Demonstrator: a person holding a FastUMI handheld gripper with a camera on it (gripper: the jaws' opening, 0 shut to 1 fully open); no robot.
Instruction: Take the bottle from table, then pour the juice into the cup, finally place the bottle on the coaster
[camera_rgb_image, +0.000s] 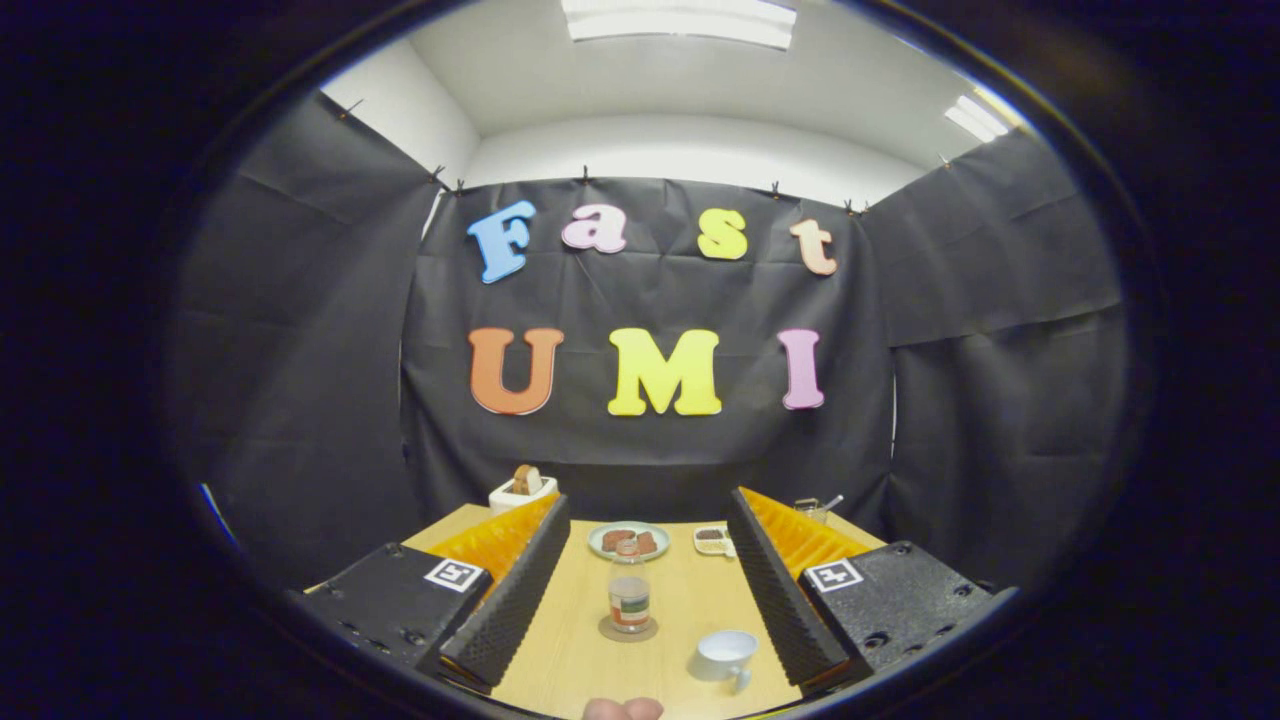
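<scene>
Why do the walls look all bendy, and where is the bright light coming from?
In the gripper view the fisheye lens curves the booth walls; ceiling lamps make the brightness; the bottle and cup, between the open claw fingers, look sharp, while far-off dishes are too small to make out.

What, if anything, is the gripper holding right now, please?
Nothing: the gripper is open, and the bottle stands untouched on the coaster between its fingers.

No text is legible (bottle (629, 600) label too small).
</scene>
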